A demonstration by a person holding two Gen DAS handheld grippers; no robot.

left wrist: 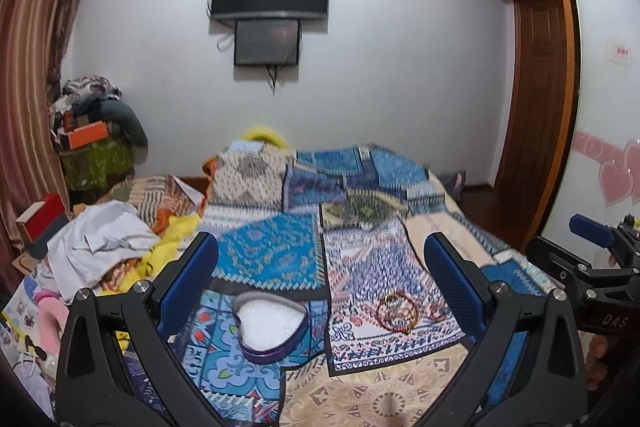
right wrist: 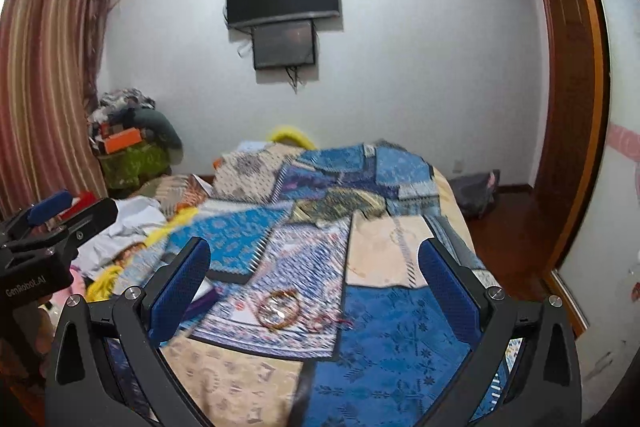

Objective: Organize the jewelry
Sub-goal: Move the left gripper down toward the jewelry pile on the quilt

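patchwork bedspread [left wrist: 360,395] holds heart tin [left wrist: 271,329] beside bangles [left wrist: 397,311]; both grippers gape.

"GenRobot.AI" is printed in white on the black body of the left gripper [right wrist: 34,259] at the left edge of the right wrist view. "DAS" shows on the right gripper [left wrist: 600,267] at the right edge of the left wrist view.

Bangles [left wrist: 397,311] right of box [left wrist: 271,327], apparently apart.
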